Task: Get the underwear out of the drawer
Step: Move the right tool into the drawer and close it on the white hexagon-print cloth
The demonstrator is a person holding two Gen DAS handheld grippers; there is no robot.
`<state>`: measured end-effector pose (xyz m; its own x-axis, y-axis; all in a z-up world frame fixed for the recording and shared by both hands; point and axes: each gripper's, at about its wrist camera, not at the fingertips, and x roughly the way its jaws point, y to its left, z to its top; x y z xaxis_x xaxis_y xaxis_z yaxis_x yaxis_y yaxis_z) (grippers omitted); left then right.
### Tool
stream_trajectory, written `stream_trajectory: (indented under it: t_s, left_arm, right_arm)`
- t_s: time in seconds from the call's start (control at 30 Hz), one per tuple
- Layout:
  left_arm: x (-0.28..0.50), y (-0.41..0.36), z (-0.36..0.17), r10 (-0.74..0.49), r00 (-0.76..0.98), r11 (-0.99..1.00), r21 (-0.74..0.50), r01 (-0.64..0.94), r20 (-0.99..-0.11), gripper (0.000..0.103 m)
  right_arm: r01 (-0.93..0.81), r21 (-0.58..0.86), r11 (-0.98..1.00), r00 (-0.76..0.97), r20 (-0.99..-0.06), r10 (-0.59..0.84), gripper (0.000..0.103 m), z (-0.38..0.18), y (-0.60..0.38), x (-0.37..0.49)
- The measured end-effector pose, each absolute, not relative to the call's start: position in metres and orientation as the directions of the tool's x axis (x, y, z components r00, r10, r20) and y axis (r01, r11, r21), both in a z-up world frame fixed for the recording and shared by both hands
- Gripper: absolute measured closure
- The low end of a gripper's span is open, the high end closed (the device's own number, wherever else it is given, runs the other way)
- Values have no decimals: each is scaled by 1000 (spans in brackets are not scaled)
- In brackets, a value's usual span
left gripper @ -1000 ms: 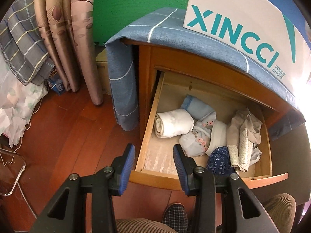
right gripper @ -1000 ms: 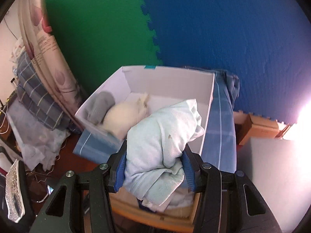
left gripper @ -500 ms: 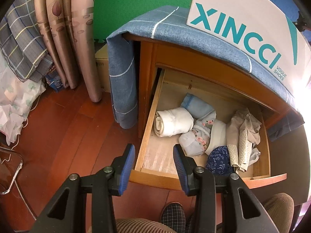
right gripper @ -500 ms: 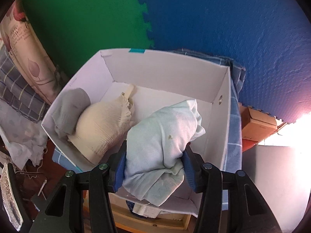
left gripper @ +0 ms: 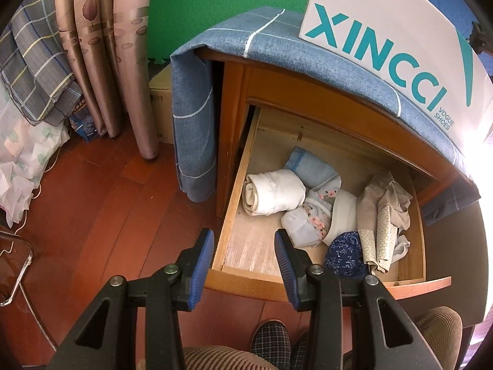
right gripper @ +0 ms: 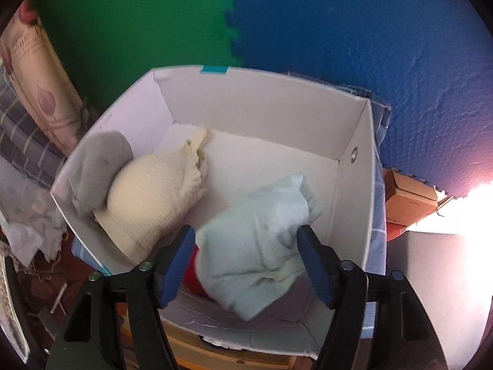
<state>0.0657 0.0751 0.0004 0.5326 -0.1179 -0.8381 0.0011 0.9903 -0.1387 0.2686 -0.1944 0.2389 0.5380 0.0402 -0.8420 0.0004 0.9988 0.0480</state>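
Observation:
The wooden drawer (left gripper: 234, 185) stands pulled out, holding a white roll (left gripper: 274, 191), a light blue piece (left gripper: 311, 166), a floral piece (left gripper: 311, 215), a dark blue piece (left gripper: 345, 256) and beige pieces (left gripper: 382, 209). My left gripper (left gripper: 244, 240) hangs open above the drawer's front left corner with nothing between its fingers. In the right wrist view, the jaws of my right gripper (right gripper: 246, 234) are opening around pale green underwear (right gripper: 262, 246), which sags into the white shoe box (right gripper: 262, 104). The left pad stands off the cloth. A cream piece (right gripper: 154, 191), a grey piece (right gripper: 101, 166) and something red (right gripper: 192, 274) lie in the box.
The shoe box (left gripper: 385, 30) sits on a blue cloth (left gripper: 194, 123) draped over the cabinet. Curtains (left gripper: 123, 61) and a cardboard carton (left gripper: 160, 98) stand at the left on the wooden floor. A plaid slipper (left gripper: 271, 345) shows below the drawer. Another carton (right gripper: 409, 197) sits right of the cabinet.
My right gripper moved forward and down over the box, and its jaws have spread away from the pale green underwear. The left gripper stayed where it was.

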Motion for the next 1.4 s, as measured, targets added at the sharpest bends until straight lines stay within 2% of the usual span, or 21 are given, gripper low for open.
stream_trajectory:
  t_s: [0.23, 0.43, 0.57, 0.77, 1.0, 1.13, 1.4]
  left_arm:
    - [65, 76, -1, -132, 531, 987, -160, -5, -837, 61]
    - [64, 78, 1, -144, 536, 984, -177, -11, -832, 61]
    - [63, 80, 1, -154, 540, 981, -195, -20, -827, 61]
    - [64, 81, 1, -155, 540, 980, -198, -21, -827, 61]
    - [65, 84, 1, -171, 539, 974, -224, -34, -825, 61]
    - [66, 88, -1, -182, 539, 970, -241, -41, -823, 61]
    - [67, 95, -4, -213, 537, 958, -283, -51, -816, 61]
  right_arm:
    - [-48, 91, 995, 613, -784, 101, 28, 270, -193, 222]
    - [-118, 85, 989, 577, -805, 138, 27, 258, -182, 170]
    - [-139, 103, 985, 515, -842, 160, 27, 225, -174, 146]
    - [-121, 124, 985, 366, -916, 161, 27, 138, -163, 135]
    - [37, 135, 990, 272, -955, 120, 27, 55, -159, 160]
    - [115, 111, 987, 268, -960, 76, 27, 27, -155, 174]
    - [143, -13, 990, 241, -969, -47, 27, -8, -139, 205]
